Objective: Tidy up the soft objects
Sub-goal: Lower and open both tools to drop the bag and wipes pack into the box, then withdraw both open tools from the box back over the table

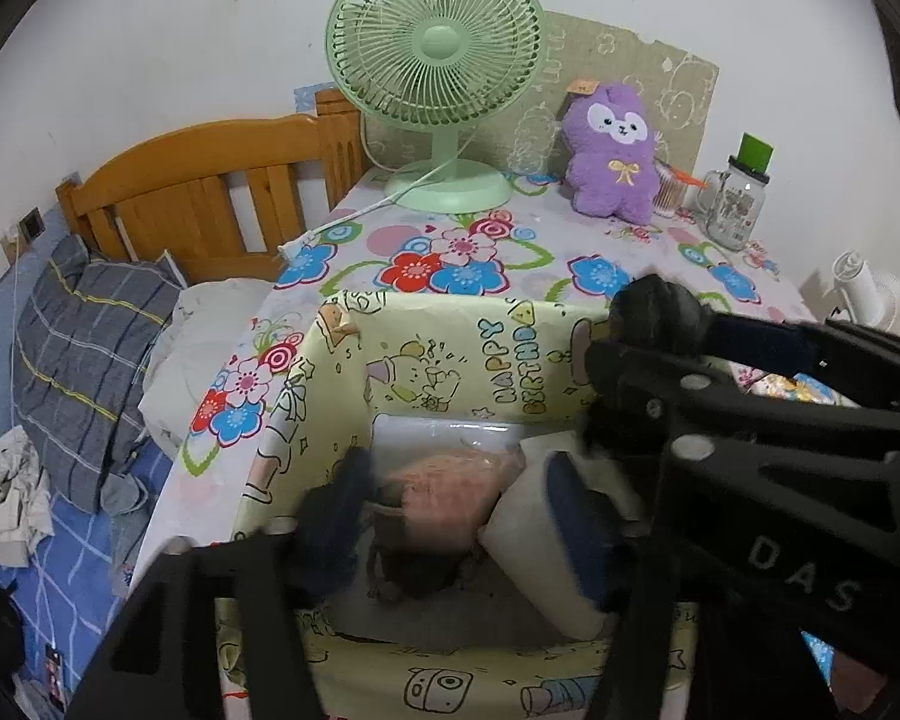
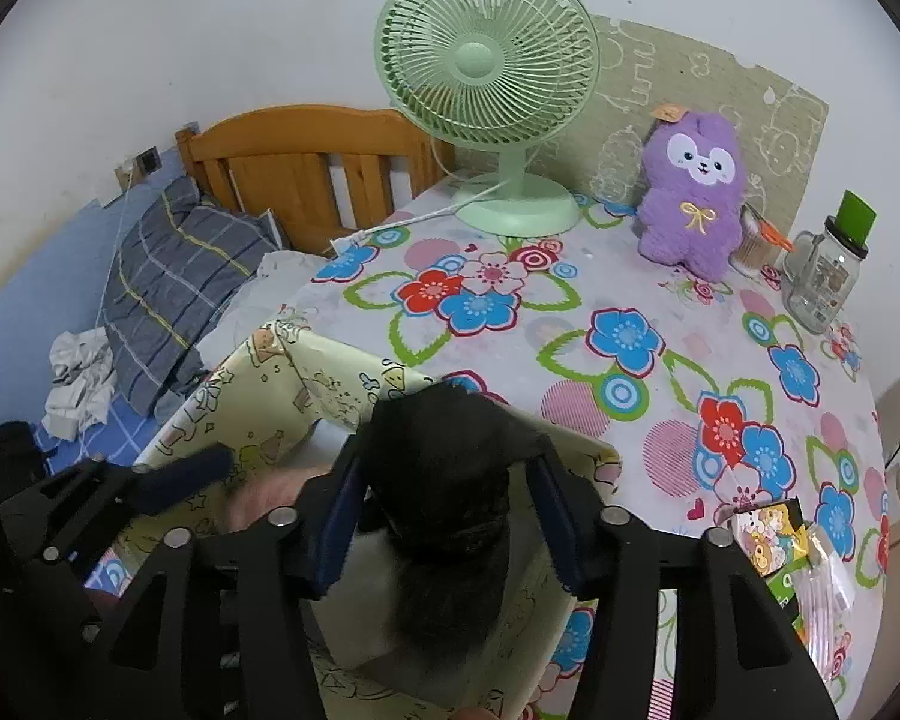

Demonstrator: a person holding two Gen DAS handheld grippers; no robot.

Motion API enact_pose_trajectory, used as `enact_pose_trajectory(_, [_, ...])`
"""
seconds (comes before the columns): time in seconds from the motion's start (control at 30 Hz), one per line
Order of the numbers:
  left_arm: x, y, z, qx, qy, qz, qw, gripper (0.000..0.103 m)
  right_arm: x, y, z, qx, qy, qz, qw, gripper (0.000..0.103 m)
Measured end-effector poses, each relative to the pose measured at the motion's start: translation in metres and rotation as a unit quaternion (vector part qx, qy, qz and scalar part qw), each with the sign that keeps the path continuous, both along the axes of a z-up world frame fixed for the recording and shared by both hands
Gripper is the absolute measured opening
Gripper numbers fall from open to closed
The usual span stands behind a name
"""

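A yellow cartoon-print box [image 1: 450, 354] stands open on the flowered tablecloth. Inside it lies a pink and dark soft thing [image 1: 450, 486], blurred, beside a white soft block [image 1: 528, 516]. My left gripper [image 1: 450, 516] reaches down into the box, open, its fingers on either side of the pink thing and apart from it. My right gripper [image 2: 447, 498] hangs over the box's right rim [image 2: 576, 450], shut on a black fuzzy soft thing [image 2: 444, 468]. In the left wrist view that black thing [image 1: 654, 306] sits at the right gripper's tip, level with the rim.
At the table's back stand a green fan [image 2: 486, 78], a purple plush toy [image 2: 690, 192] and a glass mug jar [image 2: 822, 276]. Snack packets [image 2: 768, 534] lie at the right edge. A bed with a striped pillow [image 2: 174, 276] and a wooden headboard lies to the left.
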State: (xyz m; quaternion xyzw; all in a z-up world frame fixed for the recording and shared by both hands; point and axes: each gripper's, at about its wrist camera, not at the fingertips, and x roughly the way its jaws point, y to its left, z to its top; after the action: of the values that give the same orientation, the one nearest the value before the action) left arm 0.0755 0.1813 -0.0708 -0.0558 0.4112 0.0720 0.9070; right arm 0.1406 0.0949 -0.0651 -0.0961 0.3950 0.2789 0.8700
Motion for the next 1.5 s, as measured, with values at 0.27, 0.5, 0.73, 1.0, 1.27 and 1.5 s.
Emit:
enact_pose_trajectory(0.27, [-0.001, 0.0, 0.006, 0.002, -0.012, 0.001, 0.9999, 0.089, -0.001, -0.001, 0.002, -0.003, -0.005, -0.003, 1.0, 0.068])
enact_pose_trajectory(0.5, [-0.003, -0.002, 0.01, 0.004, -0.018, 0.001, 0.9998, 0.089, -0.004, -0.006, 0.008, 0.004, -0.01, -0.007, 1.0, 0.078])
enact_pose_trajectory(0.73, [-0.007, -0.01, 0.017, 0.006, -0.027, -0.004, 0.9996, 0.089, -0.01, -0.015, 0.015, 0.006, -0.017, -0.011, 1.0, 0.081])
enact_pose_trajectory(1.0, [-0.009, -0.023, 0.025, 0.008, -0.036, -0.011, 0.9993, 0.089, -0.015, -0.03, 0.024, 0.013, -0.03, -0.023, 0.999, 0.087])
enact_pose_trajectory(1.27, [-0.01, -0.034, 0.032, 0.007, -0.042, -0.021, 0.9989, 0.089, -0.02, -0.045, 0.029, 0.019, -0.036, -0.029, 0.999, 0.087])
enact_pose_trajectory(1.5, [-0.007, -0.058, 0.039, 0.013, -0.048, -0.034, 0.9982, 0.09, -0.021, -0.071, 0.034, 0.021, -0.042, -0.049, 0.998, 0.087])
